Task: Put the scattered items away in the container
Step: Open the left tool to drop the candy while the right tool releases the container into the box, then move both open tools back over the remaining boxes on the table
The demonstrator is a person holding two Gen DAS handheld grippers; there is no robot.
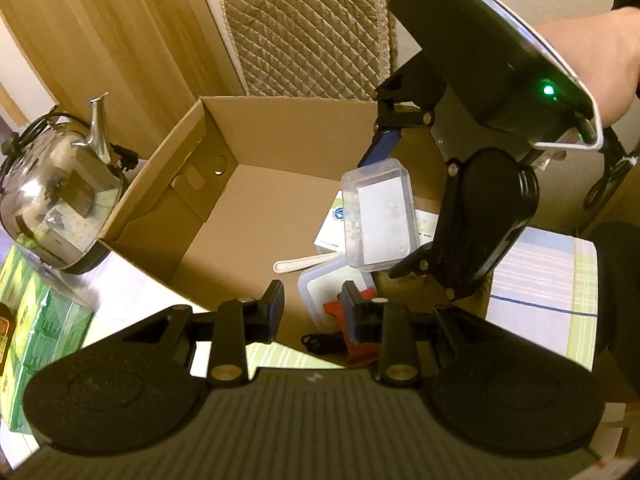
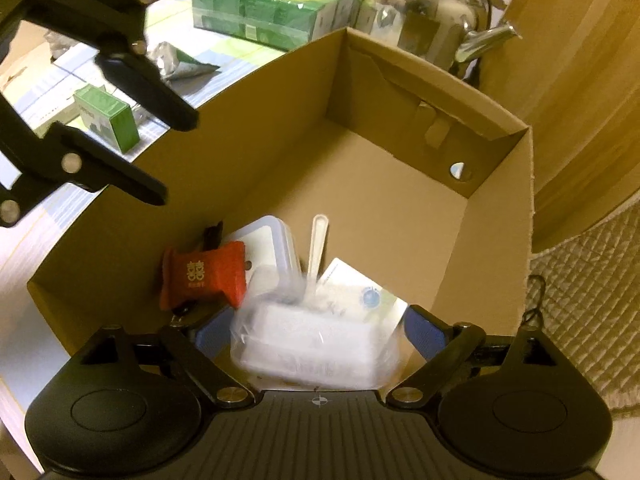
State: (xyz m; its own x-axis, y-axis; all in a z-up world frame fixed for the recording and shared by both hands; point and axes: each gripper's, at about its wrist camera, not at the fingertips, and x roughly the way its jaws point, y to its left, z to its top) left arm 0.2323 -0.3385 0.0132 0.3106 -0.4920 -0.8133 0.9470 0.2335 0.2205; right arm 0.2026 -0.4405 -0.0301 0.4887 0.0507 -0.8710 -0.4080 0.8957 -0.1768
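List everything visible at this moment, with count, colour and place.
cardboard box: 1, brown, open on the table
clear plastic case: 1, transparent, over the box between the right gripper's fingers
lidded tub: 1, translucent white, in the box
red pouch: 1, red, in the box beside the tub
plastic spoon: 1, white, in the box
booklet: 1, white, in the box
kettle: 1, steel, behind the box
tissue packs: 1 bundle, green, on the table
small carton: 1, green, on the table
left gripper: black fingers, apart, nothing held
right gripper: blue-padded fingers either side of the case
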